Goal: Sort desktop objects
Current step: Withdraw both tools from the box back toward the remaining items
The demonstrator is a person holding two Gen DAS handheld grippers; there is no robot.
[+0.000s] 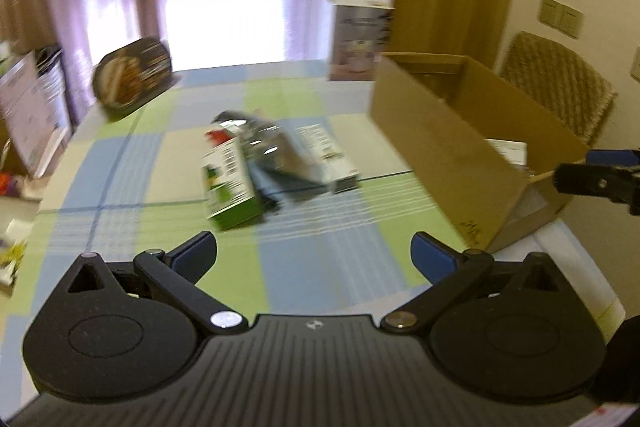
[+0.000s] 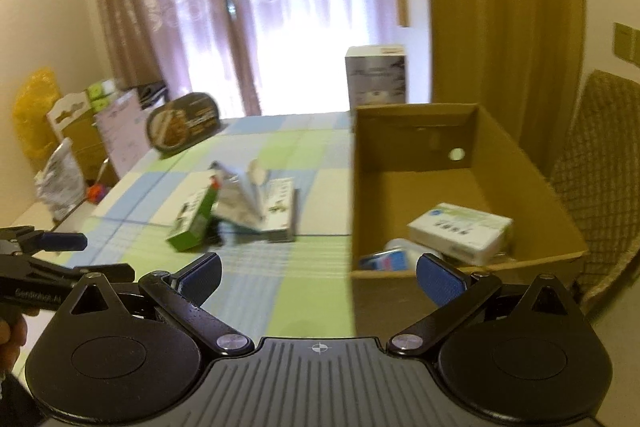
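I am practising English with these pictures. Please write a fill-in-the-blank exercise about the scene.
1. The brown cardboard box stands on the ___ side of the checked tablecloth.
2. The white rectangular carton lies ___ that box.
3. Both the left claw and the right claw are ___.
4. The green-and-white carton lies on the ___.

Missing words: right; inside; open; tablecloth

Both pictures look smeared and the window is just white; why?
Left wrist view: motion blur smears the pile of boxes and the tablecloth; the gripper itself stays sharp. Right wrist view: the same blur, milder. In both, the window is overexposed, and the fisheye lens bends straight edges.
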